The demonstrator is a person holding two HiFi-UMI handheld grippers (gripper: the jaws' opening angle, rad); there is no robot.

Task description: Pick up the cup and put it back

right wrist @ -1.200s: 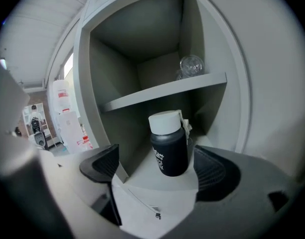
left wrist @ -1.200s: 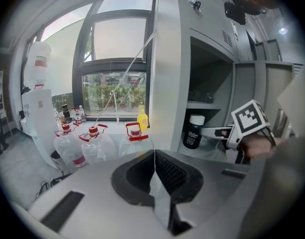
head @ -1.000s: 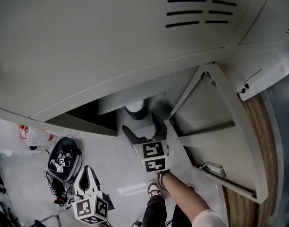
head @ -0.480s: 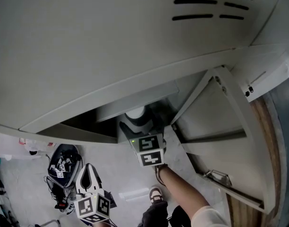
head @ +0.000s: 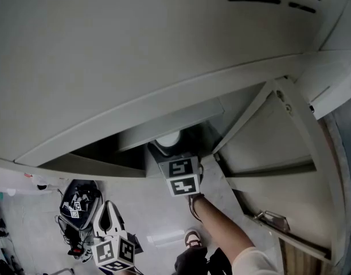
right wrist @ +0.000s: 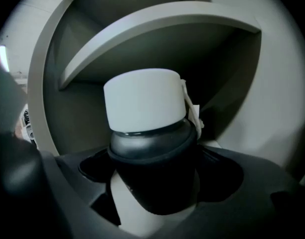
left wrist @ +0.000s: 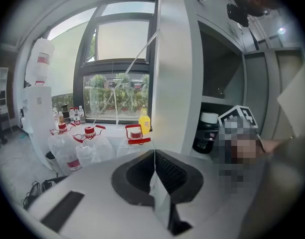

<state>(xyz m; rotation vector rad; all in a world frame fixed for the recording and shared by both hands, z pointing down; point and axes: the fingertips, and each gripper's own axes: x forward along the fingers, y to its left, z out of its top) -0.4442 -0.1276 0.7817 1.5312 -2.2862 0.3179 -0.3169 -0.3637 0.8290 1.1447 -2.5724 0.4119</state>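
The right gripper (right wrist: 153,158) reaches into the grey metal cabinet (head: 135,50). Its fingers pinch the dark body of the white-lidded cup (right wrist: 142,101), which stands upright in a compartment under a shelf. The left gripper (left wrist: 153,156) hangs low outside, fingers pressed together, holding nothing.

Right gripper (head: 171,149) has advanced from just outside the cabinet (head: 135,62) opening into its compartment. Its jaws, a second ago spread short of the cup (head: 167,139), now stand either side of the cup's dark body. In the head view only the cup's white lid remains visible.
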